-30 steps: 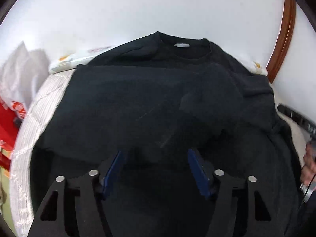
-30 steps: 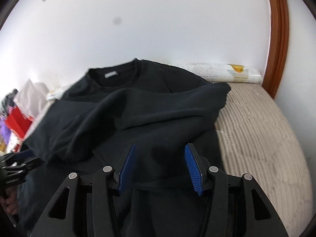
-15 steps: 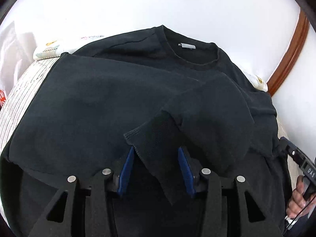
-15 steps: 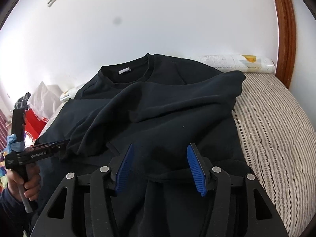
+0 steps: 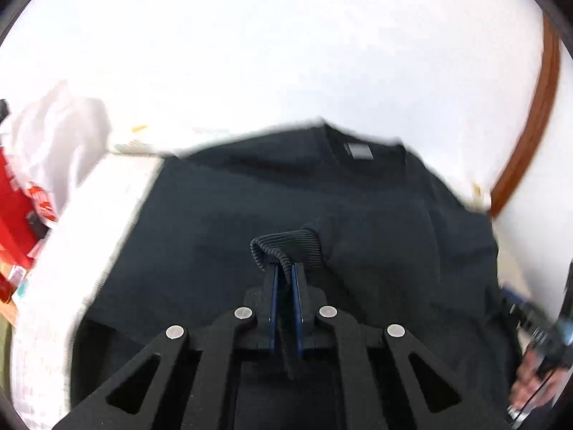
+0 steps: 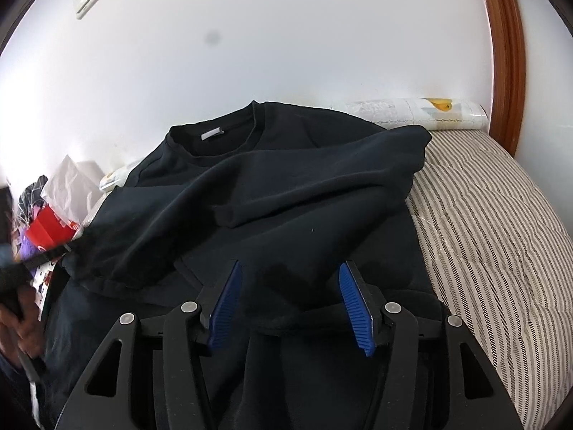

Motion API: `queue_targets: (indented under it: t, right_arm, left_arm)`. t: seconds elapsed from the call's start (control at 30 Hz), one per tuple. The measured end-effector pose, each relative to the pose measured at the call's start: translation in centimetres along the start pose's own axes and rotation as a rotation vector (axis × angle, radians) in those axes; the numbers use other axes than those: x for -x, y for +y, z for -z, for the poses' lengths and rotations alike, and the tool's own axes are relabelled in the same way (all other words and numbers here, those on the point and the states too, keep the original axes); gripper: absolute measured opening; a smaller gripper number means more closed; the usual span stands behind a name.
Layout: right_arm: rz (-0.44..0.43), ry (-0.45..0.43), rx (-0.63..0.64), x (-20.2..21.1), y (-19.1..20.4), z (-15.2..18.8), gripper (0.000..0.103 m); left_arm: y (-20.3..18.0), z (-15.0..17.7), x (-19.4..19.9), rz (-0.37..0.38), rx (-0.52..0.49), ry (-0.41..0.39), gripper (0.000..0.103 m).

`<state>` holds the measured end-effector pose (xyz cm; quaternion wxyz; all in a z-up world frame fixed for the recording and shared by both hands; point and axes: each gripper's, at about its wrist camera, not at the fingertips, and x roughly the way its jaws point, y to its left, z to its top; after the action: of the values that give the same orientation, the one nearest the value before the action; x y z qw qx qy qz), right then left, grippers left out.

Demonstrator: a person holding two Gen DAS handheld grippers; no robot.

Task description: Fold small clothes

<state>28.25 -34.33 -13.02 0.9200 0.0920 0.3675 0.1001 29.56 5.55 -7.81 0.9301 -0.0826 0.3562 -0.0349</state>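
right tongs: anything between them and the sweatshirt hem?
Nothing visible. The right tongs hang open directly over the black sweatshirt, only bare dark fabric between the pads. The left tongs are off to the side, shut on the ribbed cuff.

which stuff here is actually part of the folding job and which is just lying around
Part of the job:
- black sweatshirt
- its ribbed cuff, pinched in the left gripper
- right gripper, jaws open over the hem

Just lying about:
- striped mattress
- printed roll by the wall
- red box and white bag
- wooden frame
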Motion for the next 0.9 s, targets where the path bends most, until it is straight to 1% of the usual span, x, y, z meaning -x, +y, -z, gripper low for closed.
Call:
queue_targets:
  t: [0.03, 0.1, 0.13, 0.23, 0.33, 0.4, 0.47, 0.53, 0.6, 0.67, 0.73, 0.77, 0.9]
  right_arm:
    - [-0.006, 0.012, 0.006, -0.1, 0.2, 0.0, 0.056]
    - [-0.078, 0.049, -0.006, -0.4, 0.4, -0.1, 0.056]
    - [-0.102, 0.046, 0.005, -0.4, 0.8, -0.2, 0.056]
    - [-0.046, 0.055, 0.074, -0.2, 2.0, -0.8, 0.056]
    - [-0.054, 0.063, 0.086, 0.3, 2.2, -1.3, 0.056]
    - [-0.031, 0.062, 0.101, 0.5, 2.2, -1.4, 0.057]
    - [0.010, 0.075, 0.134, 0.3, 2.2, -1.2, 0.057]
    - [0.047, 0.087, 0.157, 0.1, 1.9, -0.8, 0.057]
    - [0.095, 0.092, 0.171, -0.4, 1.6, -0.4, 0.057]
    - [0.157, 0.108, 0.166, -1.1, 1.0, 0.1, 0.057]
    - [0.184, 0.146, 0.138, -2.0, 0.2, 0.5, 0.057]
    - [0.180, 0.148, 0.129, -2.0, 0.1, 0.5, 0.057]
    - [0.167, 0.103, 0.090, -0.3, -0.4, 0.4, 0.058]
  left_arm:
    - [1.1, -0.7, 0.7, -0.012, 0.006, -0.019, 0.007]
    - [2.6, -1.5, 1.4, -0.039, 0.012, -0.040, 0.007]
    - [3.0, -1.6, 1.6, -0.045, 0.012, -0.043, 0.007]
    - [4.9, -2.2, 1.9, -0.070, 0.012, -0.058, 0.007]
    - [6.5, -2.3, 1.8, -0.079, 0.023, -0.059, 0.007]
    - [7.7, -2.3, 1.6, -0.076, 0.033, -0.050, 0.007]
    - [8.8, -1.9, 1.4, -0.102, 0.033, -0.039, 0.007]
    - [9.1, -1.3, 0.4, -0.134, 0.022, -0.004, 0.007]
    - [9.6, -0.6, -1.2, -0.133, 0.040, 0.057, 0.007]
    - [9.8, 0.3, -2.3, -0.145, 0.042, 0.098, 0.008]
    - [9.7, 0.7, -2.6, -0.147, 0.038, 0.113, 0.008]
    - [9.6, 0.8, -2.6, -0.155, 0.035, 0.119, 0.010]
    - [9.6, 1.1, -1.8, -0.199, 0.029, 0.093, 0.010]
